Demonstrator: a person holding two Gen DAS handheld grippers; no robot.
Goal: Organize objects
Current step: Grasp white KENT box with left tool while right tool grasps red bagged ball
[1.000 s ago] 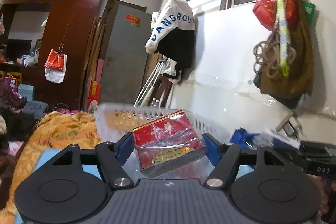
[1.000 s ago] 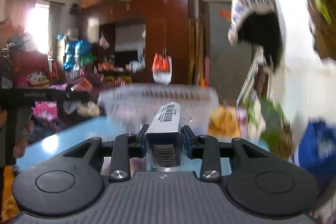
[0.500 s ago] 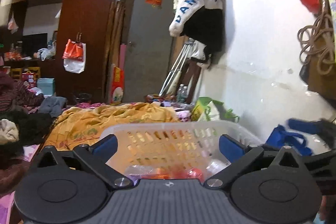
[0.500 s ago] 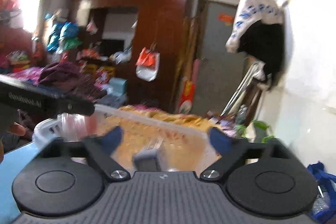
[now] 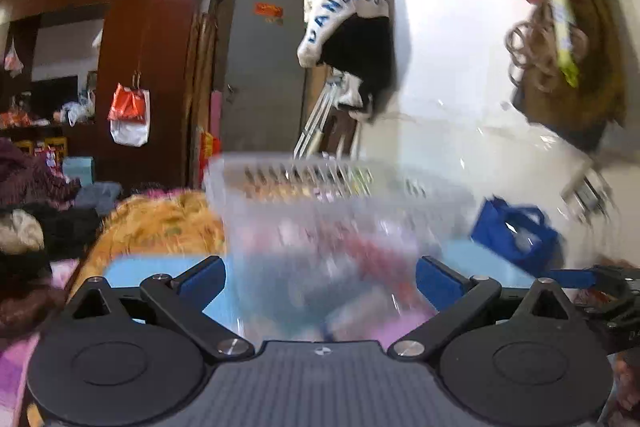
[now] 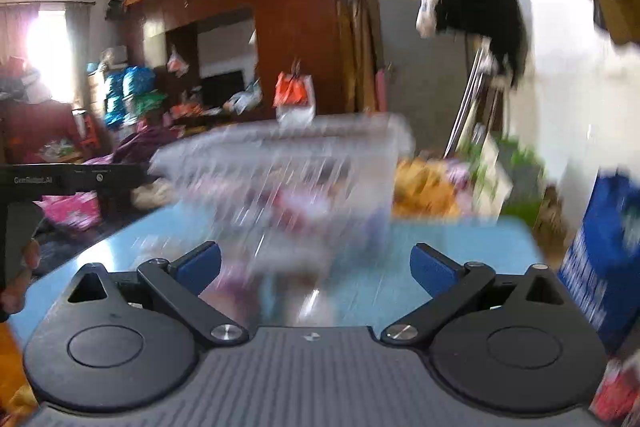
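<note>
A translucent slotted plastic basket (image 5: 320, 195) stands on the light blue table (image 5: 144, 271), blurred by motion. Red and pink packets show dimly through its wall. My left gripper (image 5: 320, 277) is open just in front of the basket, with nothing between its blue pads. In the right wrist view the same basket (image 6: 288, 171) sits ahead and slightly left on the blue table (image 6: 460, 247). My right gripper (image 6: 316, 269) is also open and empty. The other gripper's black body (image 6: 60, 179) reaches in from the left there, held by a hand.
A blue bag (image 5: 516, 231) lies right of the basket by the white wall. An orange blanket (image 5: 160, 223) and piled clothes lie beyond the table at left. A dark wooden wardrobe (image 5: 152, 47) and a grey door (image 5: 260, 75) stand behind. Bags hang on the wall at upper right.
Both grippers have opened: the left let go of a red packet, the right of a barcoded box. Both rose over the basket, then sank back in front of it.
</note>
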